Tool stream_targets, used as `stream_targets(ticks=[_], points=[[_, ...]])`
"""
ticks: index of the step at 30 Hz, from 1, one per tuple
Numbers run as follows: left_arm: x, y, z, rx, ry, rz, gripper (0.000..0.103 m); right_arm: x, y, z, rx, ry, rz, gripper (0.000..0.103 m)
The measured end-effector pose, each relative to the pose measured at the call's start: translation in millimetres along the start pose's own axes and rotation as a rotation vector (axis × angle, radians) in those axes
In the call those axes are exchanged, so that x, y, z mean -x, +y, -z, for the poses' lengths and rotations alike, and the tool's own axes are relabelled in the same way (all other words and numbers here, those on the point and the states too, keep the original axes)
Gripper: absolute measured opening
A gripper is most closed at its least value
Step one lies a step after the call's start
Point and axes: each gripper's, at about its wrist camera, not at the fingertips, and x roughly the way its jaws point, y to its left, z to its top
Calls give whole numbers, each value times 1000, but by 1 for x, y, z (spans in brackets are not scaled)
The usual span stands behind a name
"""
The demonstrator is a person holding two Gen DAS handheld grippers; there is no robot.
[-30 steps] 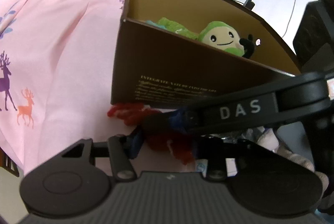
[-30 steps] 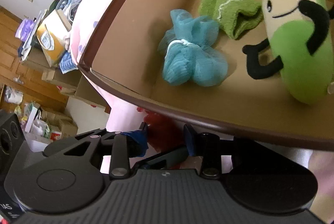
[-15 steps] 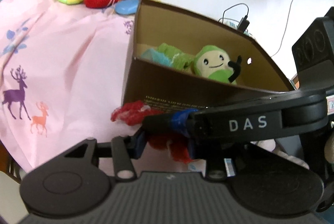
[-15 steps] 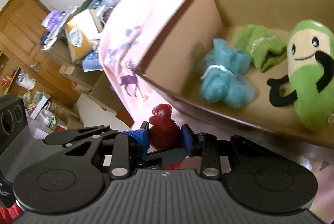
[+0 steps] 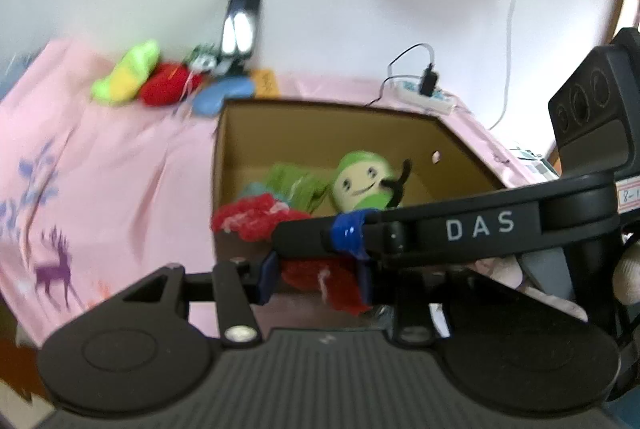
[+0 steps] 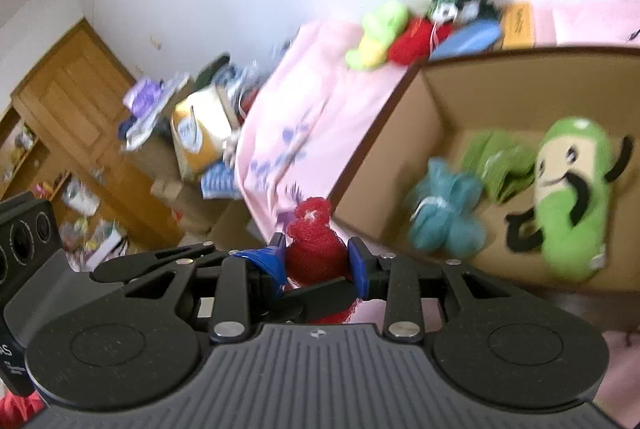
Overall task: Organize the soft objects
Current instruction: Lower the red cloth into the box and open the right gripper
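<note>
A red mesh puff (image 5: 256,219) (image 6: 314,245) is held by both grippers in front of the brown cardboard box's (image 5: 256,117) (image 6: 384,149) near left corner. My left gripper (image 5: 316,275) is shut on its lower part. My right gripper (image 6: 316,261) is shut on it too, its arm crossing the left wrist view. Inside the box lie a green plush figure (image 5: 362,185) (image 6: 572,197), a green cloth (image 6: 498,165) and a teal mesh puff (image 6: 446,211).
The box stands on a pink deer-print cloth (image 5: 100,165). At its far edge lie a yellow-green plush (image 5: 128,71), a red plush (image 5: 170,89), a blue item (image 5: 222,95) and a phone (image 5: 242,25) against the wall. A power strip (image 5: 426,93) sits behind the box. Clutter (image 6: 192,133) lies left.
Both grippers have risen with the red puff, from below the box's front wall to about rim height. The box interior now shows from higher and farther back.
</note>
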Motion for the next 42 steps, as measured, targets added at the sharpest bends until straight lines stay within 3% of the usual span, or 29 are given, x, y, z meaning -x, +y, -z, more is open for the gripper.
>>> stream_targets(ticks=[8,16,27,38,40,42], points=[[-29,-20,-24,-83,-8,75,30,23,-20,-10,-51,-104,89,17],[-73,-21,-47,-90,33,128,30,22,-47,-26,-136,-128,182,17],[-127,-3,-53,-23,162,125,30,-8,-84,-39,-240,-9,224,18],[-165,21,-55,59,292,31,31,-46,-103,-52,-309,147,240,19],[-168,25,-53,68,300,10,33,-50,-107,-51,-331,158,233,19],[-170,28,-50,72,309,-8,42,-52,-110,-51,-364,175,220,21]])
